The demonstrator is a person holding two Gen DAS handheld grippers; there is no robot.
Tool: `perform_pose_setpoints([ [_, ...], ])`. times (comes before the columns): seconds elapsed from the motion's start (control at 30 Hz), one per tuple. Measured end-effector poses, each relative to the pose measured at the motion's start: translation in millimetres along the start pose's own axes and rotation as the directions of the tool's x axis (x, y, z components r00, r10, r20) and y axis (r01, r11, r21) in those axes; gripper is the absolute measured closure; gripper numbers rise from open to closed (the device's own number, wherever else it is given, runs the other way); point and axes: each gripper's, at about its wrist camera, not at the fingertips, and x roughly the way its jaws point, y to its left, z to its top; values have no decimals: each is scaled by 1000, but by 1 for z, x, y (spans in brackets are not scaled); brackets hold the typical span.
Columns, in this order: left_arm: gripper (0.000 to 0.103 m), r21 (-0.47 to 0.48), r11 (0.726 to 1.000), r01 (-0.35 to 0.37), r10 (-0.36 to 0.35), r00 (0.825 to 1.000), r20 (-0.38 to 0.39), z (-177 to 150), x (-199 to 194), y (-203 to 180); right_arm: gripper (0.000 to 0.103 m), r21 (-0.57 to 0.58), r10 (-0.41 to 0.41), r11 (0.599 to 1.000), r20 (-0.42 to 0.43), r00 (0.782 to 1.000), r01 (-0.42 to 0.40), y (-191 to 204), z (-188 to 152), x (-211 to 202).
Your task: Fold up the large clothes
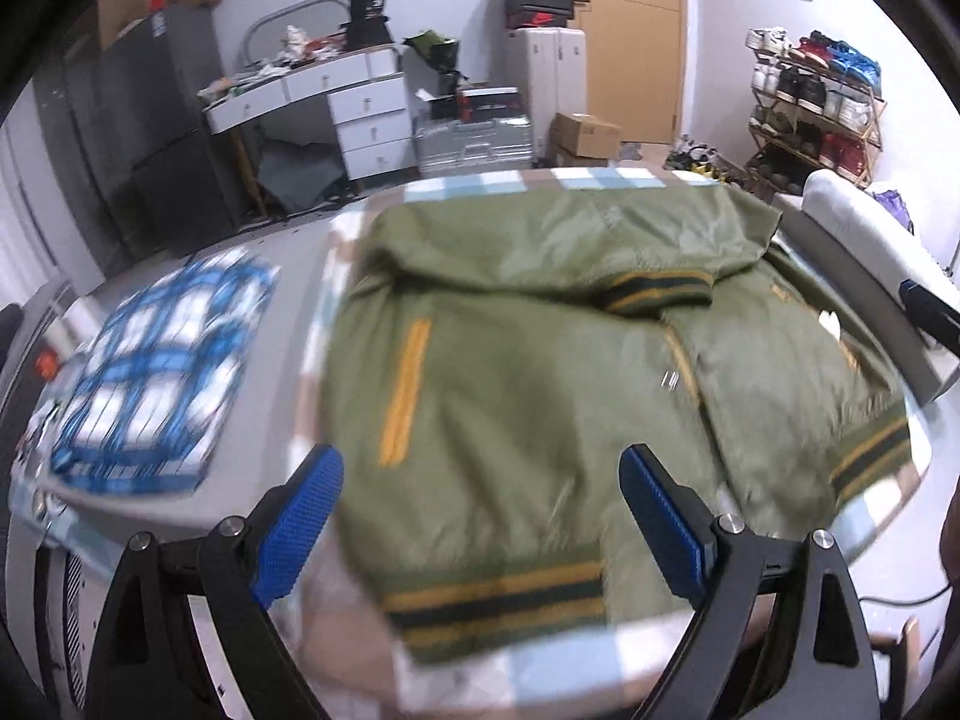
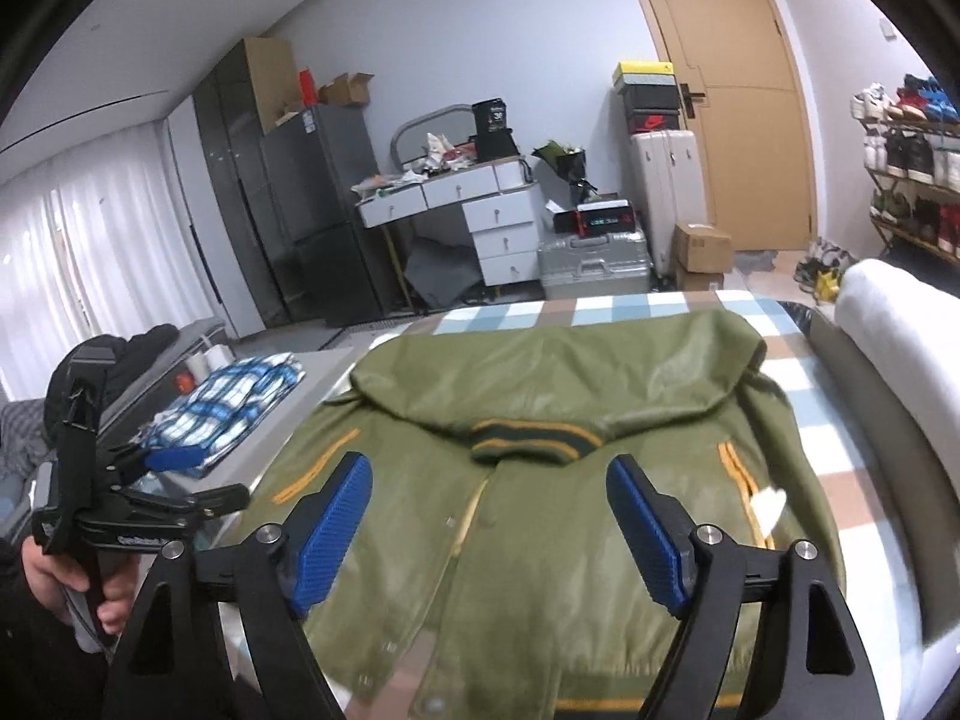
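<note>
Ahead of both grippers, bed (image 2: 708, 306) with checked sheet, green jacket (image 2: 540, 540) spread on it, front up, hem nearest. Far part already lies folded over toward the collar (image 2: 528, 438), so judging mid-fold, one fold done, more to go. Off to the left of the jacket, a folded blue plaid shirt (image 1: 156, 372), likely finished and well apart.

Left gripper (image 1: 480, 516) released, jaws wide, nothing between pads, hovering above the near hem (image 1: 492, 606). Right gripper (image 2: 489, 534) also released, empty, over the button placket. Left view blurred, fine detail unclear.

Next move, my read: drop both to the jacket's side or hem edges, pinch fabric only, not sheet, then lift and carry across evenly so the slick cloth doesn't slip or bunch.
</note>
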Motion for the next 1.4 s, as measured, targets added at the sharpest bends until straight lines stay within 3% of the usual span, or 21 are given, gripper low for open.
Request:
perform_pose_setpoints([
  [0.2,12,-78,995,-56,51,997,-62,-34,5,31,17,-43,41,998,-25,999,-42,9,-23,-9],
  [0.33,12,-144,989,-18,-1,991,-136,-49,33,51,14,-66,53,996,-38,998,-56,18,-30,-4],
  [0.4,12,-165,986,12,-37,988,-150,-52,44,54,14,-49,90,994,-84,992,-94,21,-36,7],
  [0.47,12,-169,984,56,-81,986,-145,-51,50,51,14,-7,163,986,-176,971,-167,27,-45,26],
  [0.53,12,-166,981,96,-118,984,-133,-51,51,48,14,50,275,961,-276,921,-272,34,-59,51],
  [0.63,12,-133,989,70,-87,988,-126,-47,58,40,15,67,278,959,-398,874,-275,44,-79,88],
  [0.7,12,-129,989,69,-86,988,-132,-46,64,38,22,77,273,961,-425,863,-266,47,-85,101],
  [0.8,12,-151,983,101,-122,983,-136,-51,66,37,24,81,266,963,-466,844,-259,53,-89,117],
  [0.9,12,-161,981,107,-131,981,-141,-54,71,37,25,-2,194,975,-471,861,-221,70,-88,126],
  [0.97,12,-170,979,115,-140,979,-149,-58,72,40,32,-52,144,980,-471,870,-191,79,-87,129],
  [1.0,12,-175,977,121,-148,977,-151,-60,72,41,50,-72,122,982,-465,877,-174,81,-87,130],
  [1.03,12,-179,976,123,-150,977,-149,-61,71,43,82,-76,105,984,-468,878,-159,82,-88,132],
  [1.07,12,-185,975,125,-154,977,-148,-61,71,44,95,-42,130,984,-485,865,-171,79,-88,135],
  [1.17,12,-194,972,131,-160,977,-144,-62,70,45,103,120,305,952,-451,839,-281,67,-84,132],
  [1.23,12,-188,974,123,-151,978,-144,-65,68,46,103,147,362,932,-390,847,-331,66,-78,122],
  [1.3,12,-190,973,132,-160,977,-141,-66,67,47,103,192,437,899,-331,836,-394,64,-72,113],
  [1.33,12,-190,973,133,-161,977,-141,-66,67,47,102,218,459,887,-318,829,-407,62,-69,113],
  [1.4,12,-191,973,132,-161,976,-144,-67,68,47,100,221,410,909,-339,846,-352,58,-66,115],
])
